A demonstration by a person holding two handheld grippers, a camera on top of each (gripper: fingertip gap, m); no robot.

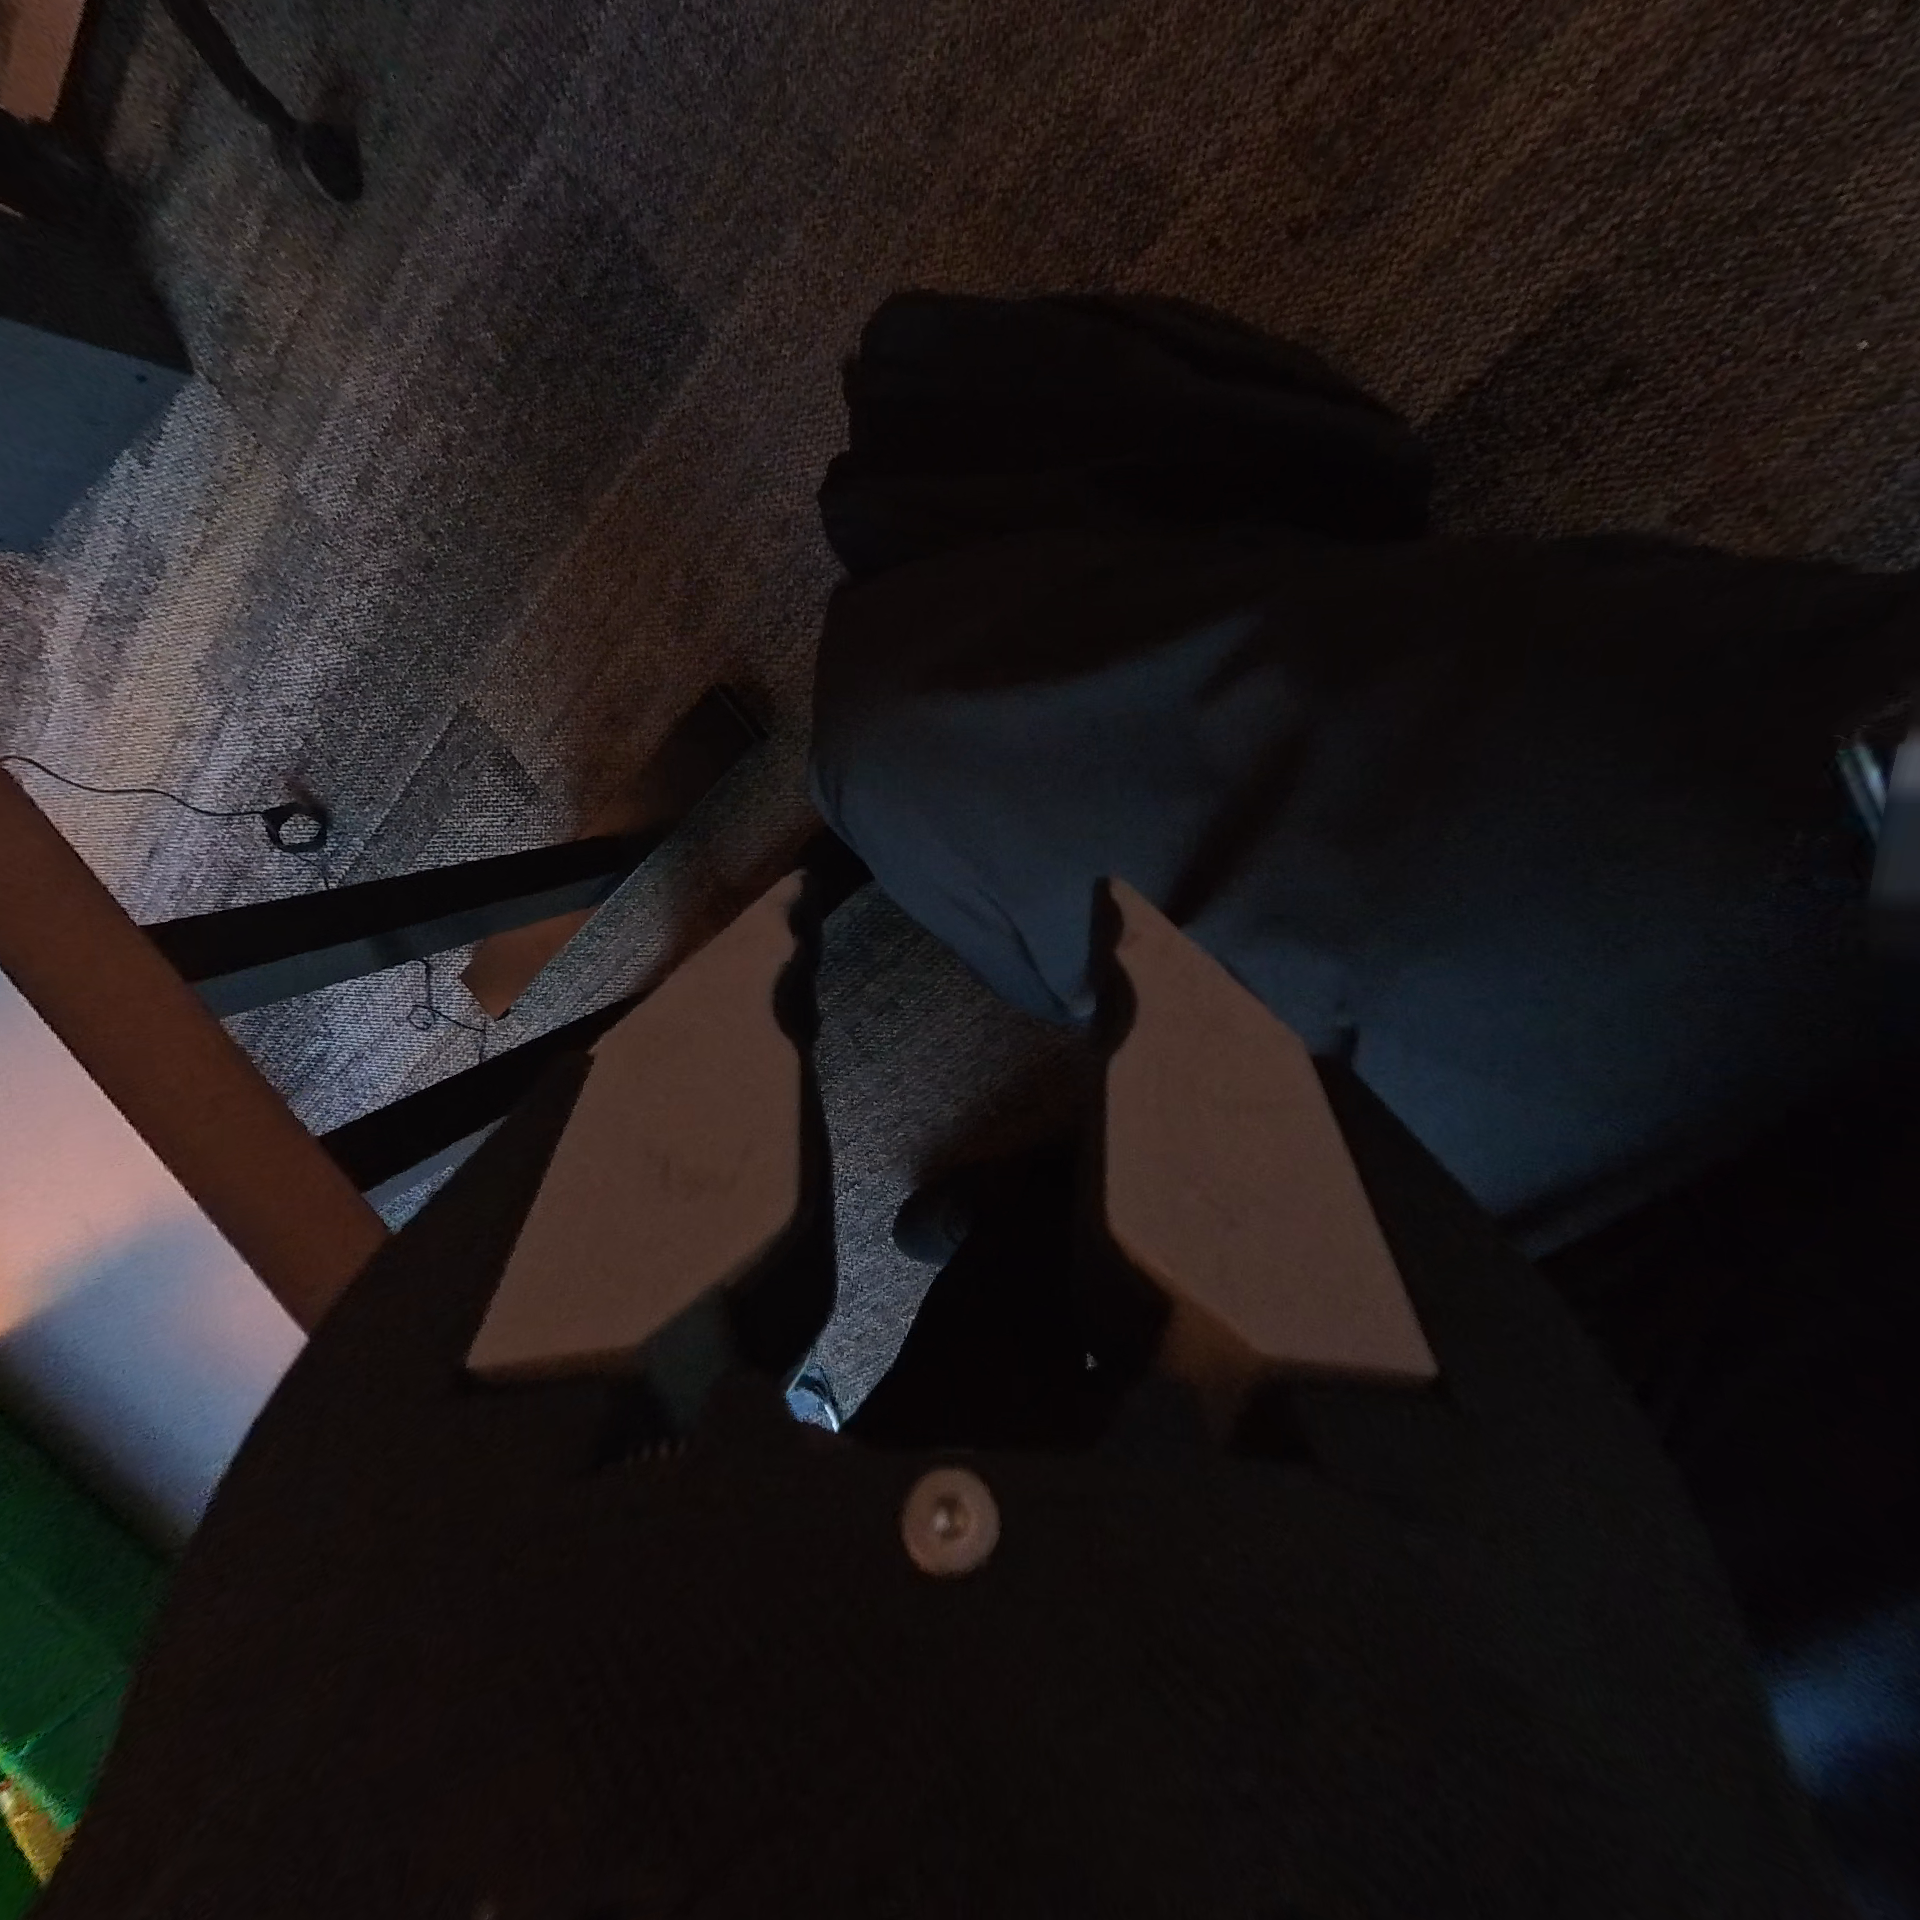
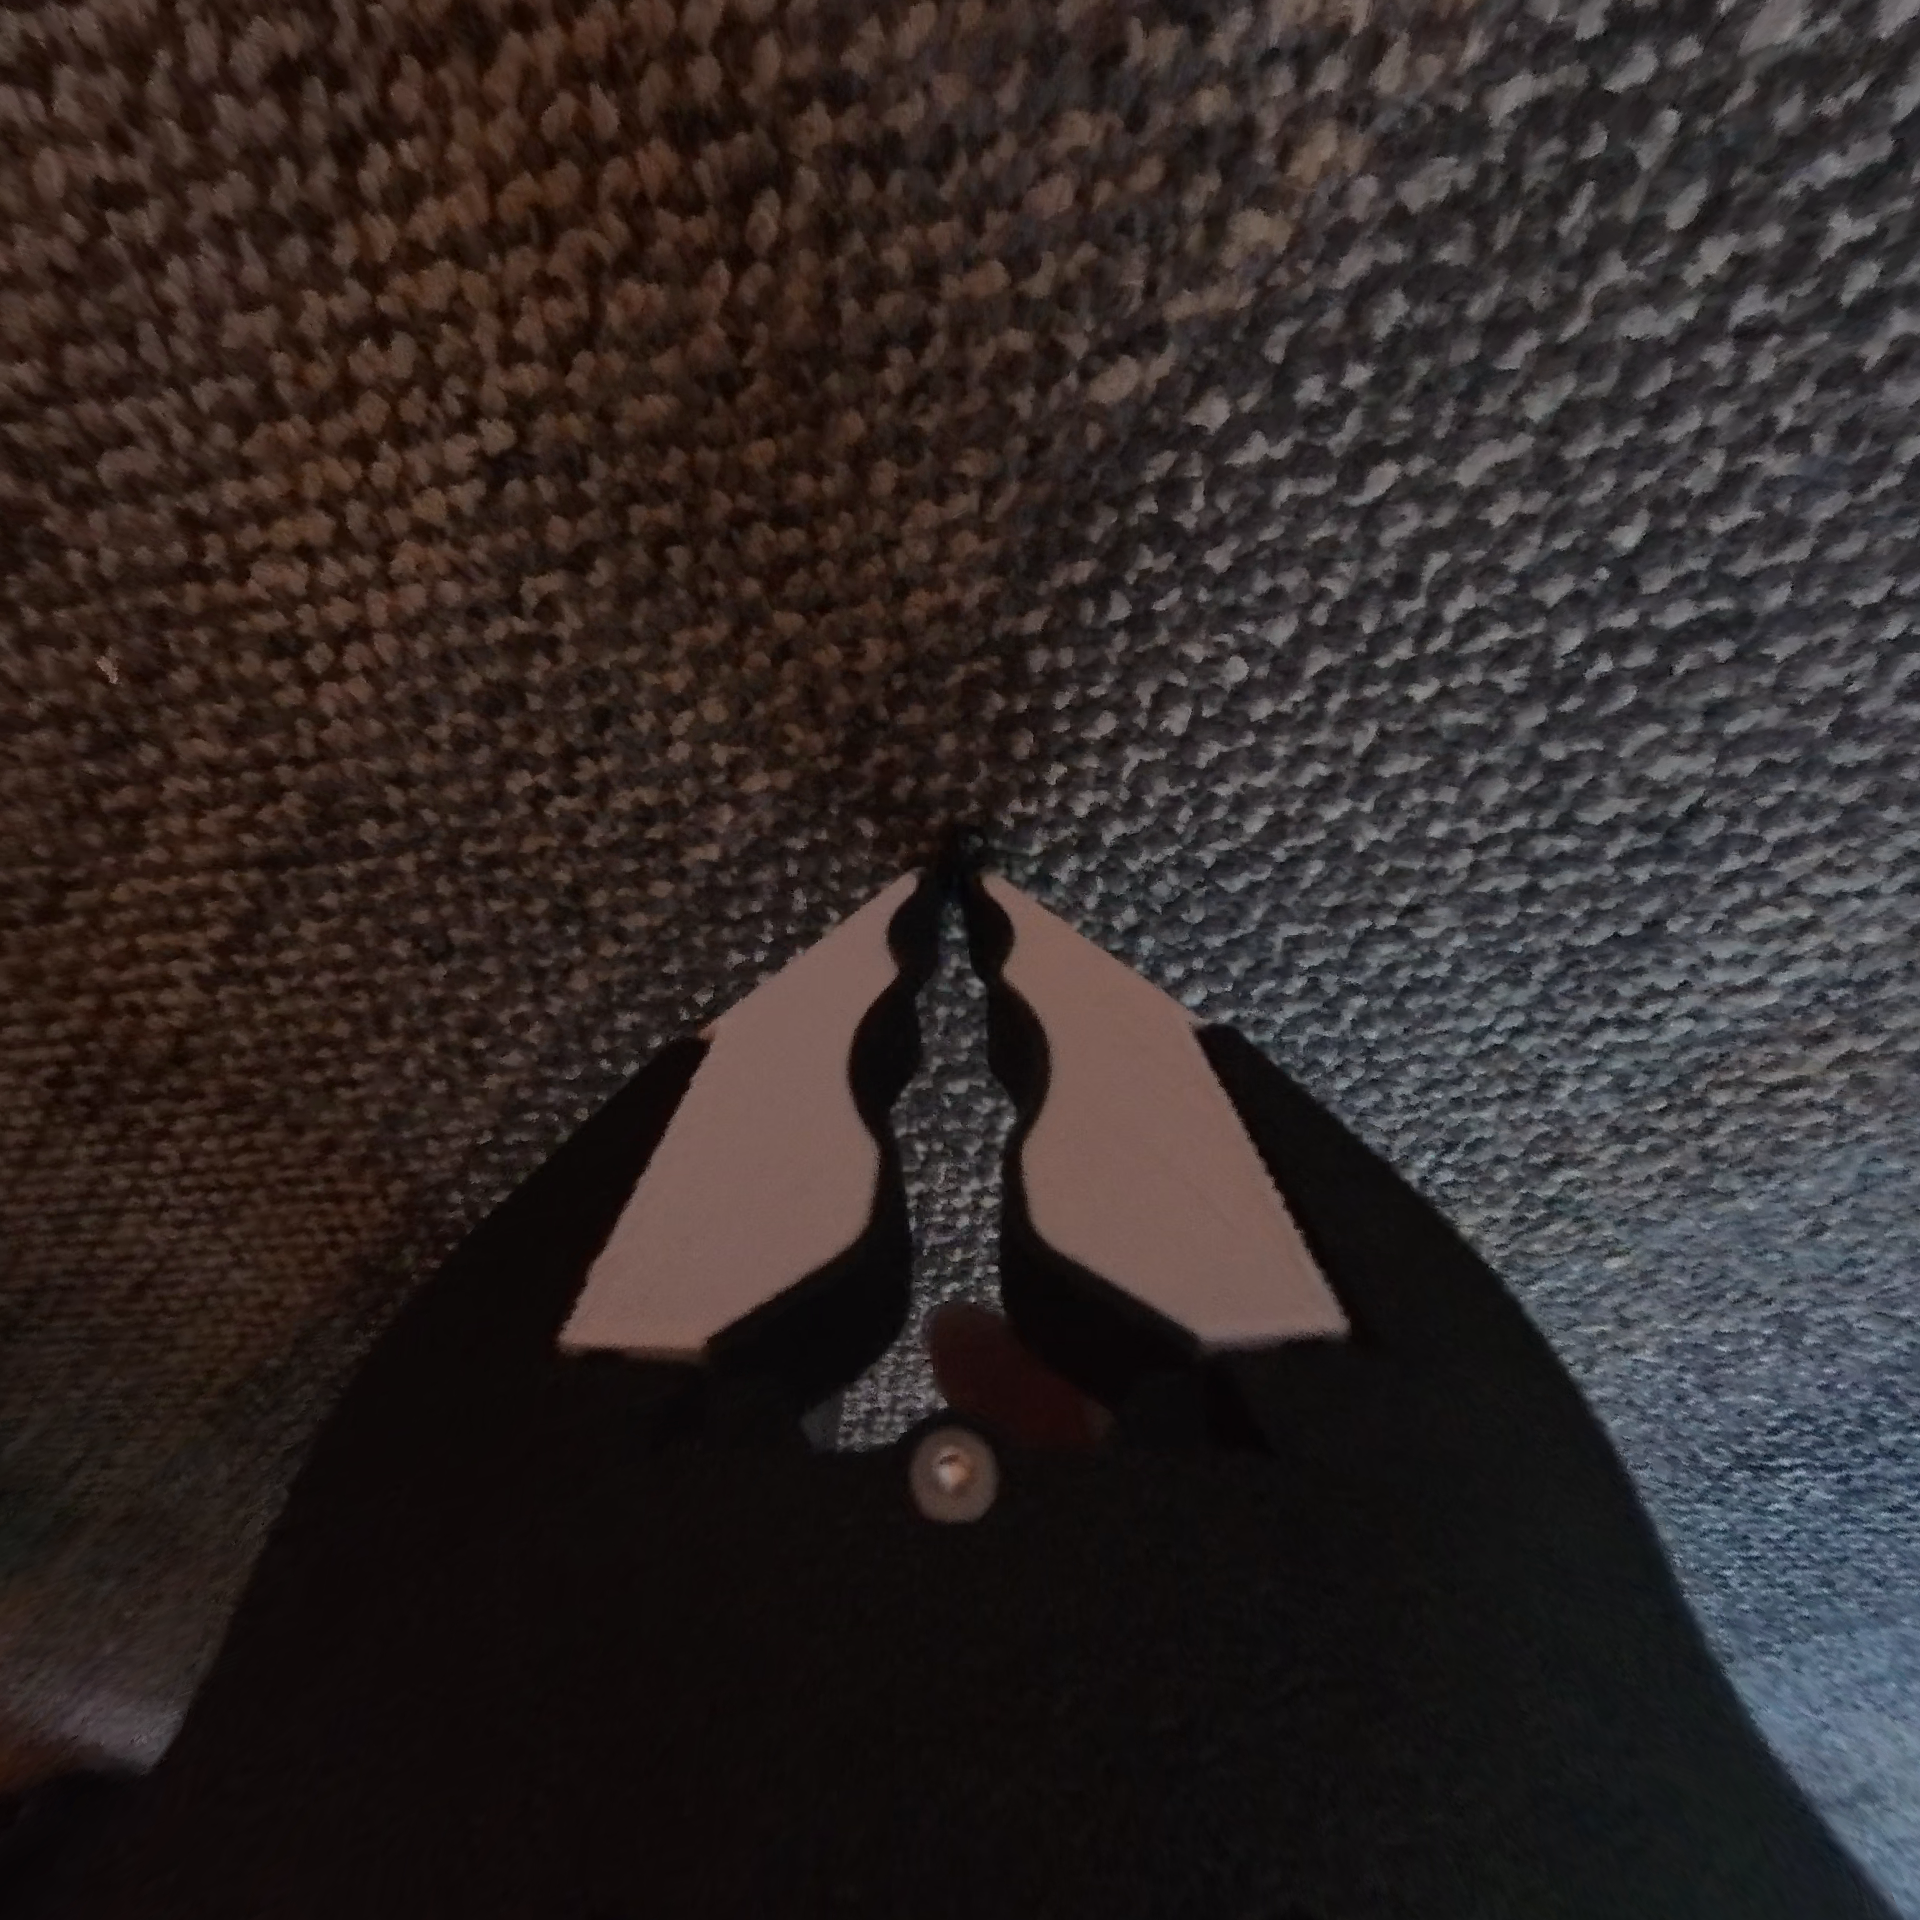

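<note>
Speckled grey carpet [image 2: 1351,468] is nearly touched by the right gripper [image 2: 951,883], fingers closed empty, while the left gripper [image 1: 951,904] is held wide open, empty, above a dark-trousered leg [image 1: 1299,779].

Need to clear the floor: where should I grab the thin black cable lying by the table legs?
Probably the small black ring at the cable's end, not the thin cable: it is the thickest part. It lies flat on the carpet, so come from straight above with the open left gripper, fingers across its rim.
</note>
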